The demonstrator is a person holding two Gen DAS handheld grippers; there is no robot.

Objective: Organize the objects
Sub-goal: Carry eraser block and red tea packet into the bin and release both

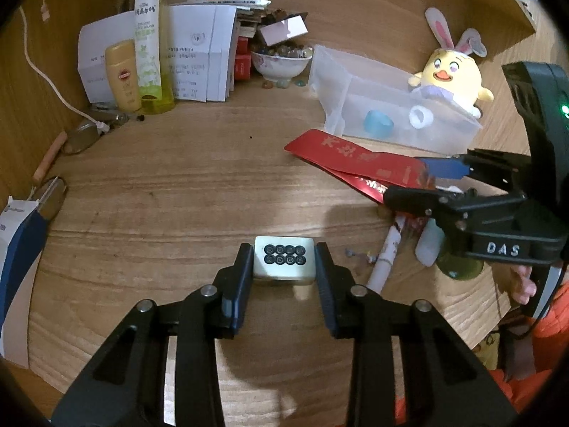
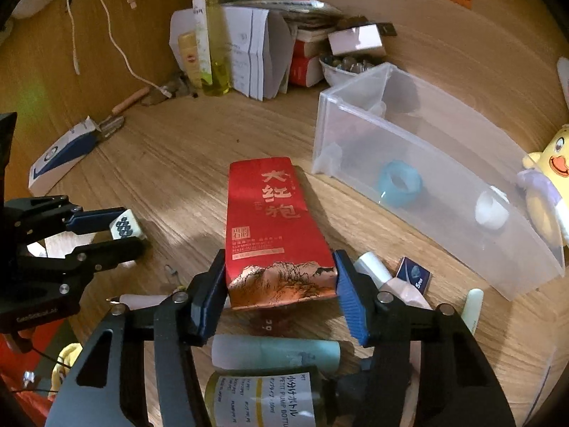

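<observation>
The left gripper's (image 1: 284, 267) jaws were pressed against both sides of a white mahjong tile (image 1: 284, 259), pinching it; the tile's face with eight dark circles pointed up, just above the wooden table (image 1: 160, 195). The right gripper's (image 2: 281, 284) jaws stood on either side of the near end of a red tea packet (image 2: 270, 227), the blue pads at its two edges; firm contact could not be confirmed. The packet lay flat on the table, lengthwise away from the right wrist camera. Just beyond it, to the right, stood a clear plastic bin (image 2: 355, 131) containing a blue ring (image 2: 400, 185) and a white ring (image 2: 492, 211). A yellow plush chick (image 1: 451, 74) sat against the bin's far end. A small pump bottle (image 2: 263, 400) and a pale tube (image 2: 277, 354) lay beneath the right gripper. At the back stood a tall green spray bottle (image 1: 149, 53), folded white papers (image 1: 199, 53) and a bowl of beads (image 1: 281, 60).
</observation>
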